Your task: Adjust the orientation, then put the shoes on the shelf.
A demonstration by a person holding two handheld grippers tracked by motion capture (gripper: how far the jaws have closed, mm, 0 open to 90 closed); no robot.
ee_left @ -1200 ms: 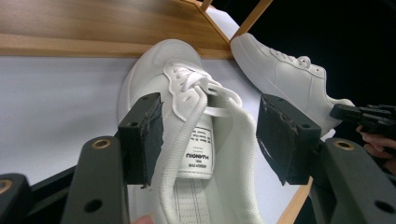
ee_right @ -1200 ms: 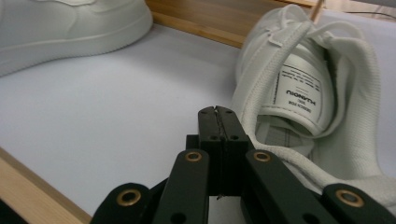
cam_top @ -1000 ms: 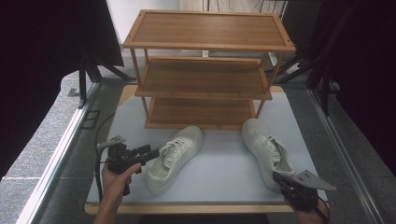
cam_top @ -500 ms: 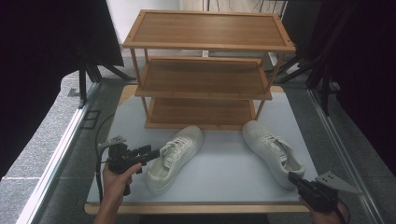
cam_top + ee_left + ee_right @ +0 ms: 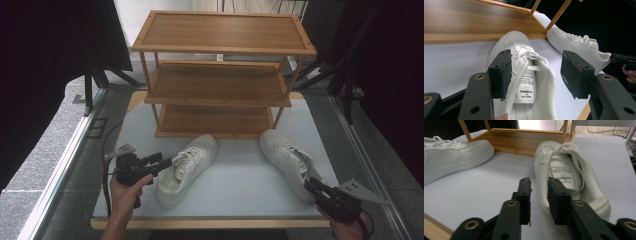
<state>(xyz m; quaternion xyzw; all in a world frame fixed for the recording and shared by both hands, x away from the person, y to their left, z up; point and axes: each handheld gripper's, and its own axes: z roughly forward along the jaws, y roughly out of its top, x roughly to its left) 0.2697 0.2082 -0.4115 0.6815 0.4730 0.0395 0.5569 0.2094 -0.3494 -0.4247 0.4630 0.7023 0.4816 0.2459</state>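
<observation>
Two white sneakers lie on the counter (image 5: 240,185) in front of the wooden shoe rack (image 5: 220,75), toes toward it. The left sneaker (image 5: 187,167) has a tongue label, too small to read. The left gripper (image 5: 167,162), held level in the left hand (image 5: 127,192), has its fingers spread wide on either side of that shoe's collar, pads apart from it. The right sneaker (image 5: 290,161) also bears a blurred tongue label. The right gripper (image 5: 309,184), low at its heel, has just been opening; its fingers stand partly open, with the heel's wall apparently between them.
</observation>
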